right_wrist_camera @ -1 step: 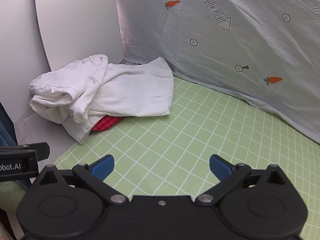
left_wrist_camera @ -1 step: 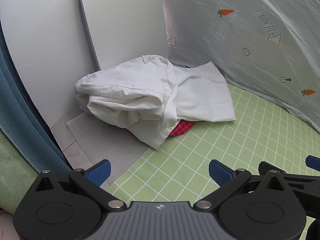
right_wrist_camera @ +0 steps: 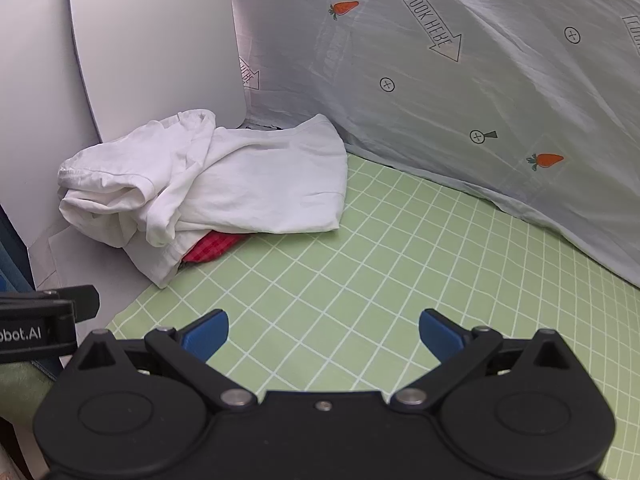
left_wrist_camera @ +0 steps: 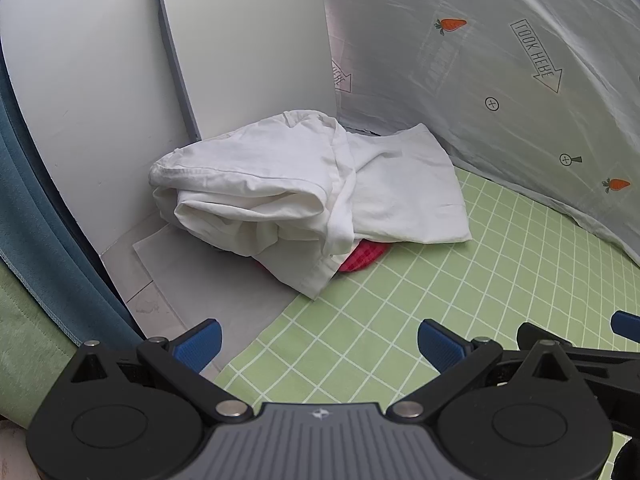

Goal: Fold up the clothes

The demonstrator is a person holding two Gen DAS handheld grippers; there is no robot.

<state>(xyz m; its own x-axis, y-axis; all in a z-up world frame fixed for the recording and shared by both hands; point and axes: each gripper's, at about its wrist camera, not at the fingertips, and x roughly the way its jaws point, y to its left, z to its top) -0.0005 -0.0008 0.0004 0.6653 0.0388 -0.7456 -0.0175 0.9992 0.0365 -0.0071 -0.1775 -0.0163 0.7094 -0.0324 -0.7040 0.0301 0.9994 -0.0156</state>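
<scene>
A crumpled white garment (left_wrist_camera: pixel 304 192) lies in a heap at the far left corner of the green grid mat (left_wrist_camera: pixel 460 300); it also shows in the right wrist view (right_wrist_camera: pixel 224 184). A red checked cloth (left_wrist_camera: pixel 360 258) pokes out from under it, also in the right wrist view (right_wrist_camera: pixel 210 248). My left gripper (left_wrist_camera: pixel 320 344) is open and empty, well short of the heap. My right gripper (right_wrist_camera: pixel 324 330) is open and empty over the mat, to the right of the left one. Part of the right gripper (left_wrist_camera: pixel 580 344) shows in the left wrist view.
White panels (left_wrist_camera: pixel 240 40) stand behind the heap. A grey sheet with carrot prints (right_wrist_camera: pixel 460 100) hangs along the back and right. A grey paper sheet (left_wrist_camera: pixel 208 280) lies left of the mat. A teal curtain (left_wrist_camera: pixel 48 220) hangs at far left.
</scene>
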